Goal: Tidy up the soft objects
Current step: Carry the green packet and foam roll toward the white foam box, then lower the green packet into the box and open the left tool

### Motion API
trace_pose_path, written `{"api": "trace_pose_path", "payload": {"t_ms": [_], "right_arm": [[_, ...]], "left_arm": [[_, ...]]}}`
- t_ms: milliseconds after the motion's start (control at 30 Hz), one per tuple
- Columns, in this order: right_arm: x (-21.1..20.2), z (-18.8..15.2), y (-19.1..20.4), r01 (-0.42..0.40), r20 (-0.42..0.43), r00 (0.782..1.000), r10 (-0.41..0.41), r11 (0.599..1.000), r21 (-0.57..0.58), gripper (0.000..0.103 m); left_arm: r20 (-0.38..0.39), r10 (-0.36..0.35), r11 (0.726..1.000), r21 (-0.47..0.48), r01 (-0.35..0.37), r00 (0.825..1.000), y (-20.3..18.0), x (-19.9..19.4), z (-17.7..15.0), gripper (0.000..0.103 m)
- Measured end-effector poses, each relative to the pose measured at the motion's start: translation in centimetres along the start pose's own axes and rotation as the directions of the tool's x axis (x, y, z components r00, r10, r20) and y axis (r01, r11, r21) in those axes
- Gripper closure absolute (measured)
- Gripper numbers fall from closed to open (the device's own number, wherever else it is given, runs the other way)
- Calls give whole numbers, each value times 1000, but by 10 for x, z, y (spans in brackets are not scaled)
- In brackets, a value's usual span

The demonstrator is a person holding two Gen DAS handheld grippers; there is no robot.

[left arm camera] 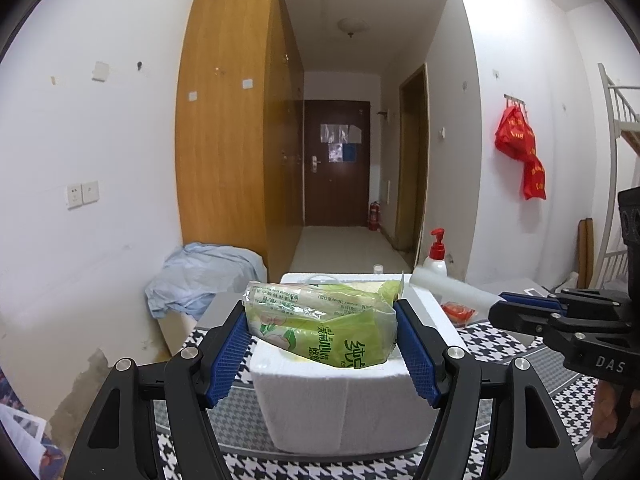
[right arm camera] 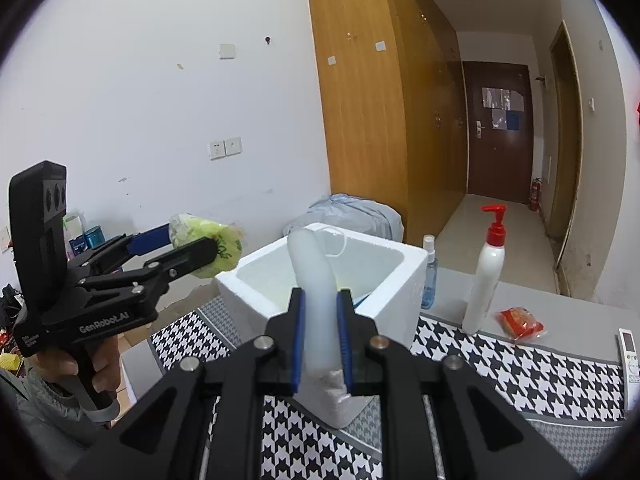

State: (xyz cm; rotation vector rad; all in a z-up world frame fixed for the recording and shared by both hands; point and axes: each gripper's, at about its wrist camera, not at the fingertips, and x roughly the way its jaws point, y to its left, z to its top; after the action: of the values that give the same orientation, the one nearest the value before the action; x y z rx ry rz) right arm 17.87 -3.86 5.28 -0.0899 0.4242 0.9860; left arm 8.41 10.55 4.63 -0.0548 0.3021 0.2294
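two soft things held at the foam box

here, a green tissue pack (left arm camera: 320,320) is clamped between the blue pads of the left gripper (left arm camera: 322,340), which is spread fairly wide around it. the pack is held in the air just above the open white foam box (left arm camera: 340,408), tilted a little. in the right wrist view the same pack (right arm camera: 208,248) is seen off to the left of the box (right arm camera: 400,280), gripped by the left gripper (right arm camera: 196,246).

the right gripper (right arm camera: 322,340) is narrowed on a soft white tube-like object (right arm camera: 316,292), which is pinched between its pads; the object rises and bends over the near rim of the box. what the object is cannot be told.

the box stands on a black-and-white houndstooth cloth (right arm camera: 500,360). a white pump bottle (right arm camera: 486,276) with a red top, a small clear spray bottle (right arm camera: 429,276) and a red packet (right arm camera: 520,322) are set to the right of the box.
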Motion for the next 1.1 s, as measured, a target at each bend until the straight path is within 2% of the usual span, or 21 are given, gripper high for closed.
{"api": "trace_pose_path", "payload": {"t_ms": [600,667,700,733,800,1100], "right_arm": [[6,4,-22,80,3,997,-80,996,36,84],[6,4,-23,86,1,996,-86,996,39,84],[6,4,-24,91,2,996,-91,995,41,84],[5,4,-24,93,3,996,-93,995,43,84],[4,4,-25,98,5,995,-98,994,48,84],[10,6,-20,91,-6,996,-91,995,49,84]], "left_arm": [[-112,-89,996,14,91,990,-1,71,13,31],[-127,-110,994,12,112,986,0,76,10,23],[-130,-113,993,11,116,985,1,78,10,12],[-124,-109,994,8,111,986,2,78,10,6],[-110,-95,995,8,97,989,2,77,8,2],[-96,-73,997,13,75,993,6,65,8,1]]}}
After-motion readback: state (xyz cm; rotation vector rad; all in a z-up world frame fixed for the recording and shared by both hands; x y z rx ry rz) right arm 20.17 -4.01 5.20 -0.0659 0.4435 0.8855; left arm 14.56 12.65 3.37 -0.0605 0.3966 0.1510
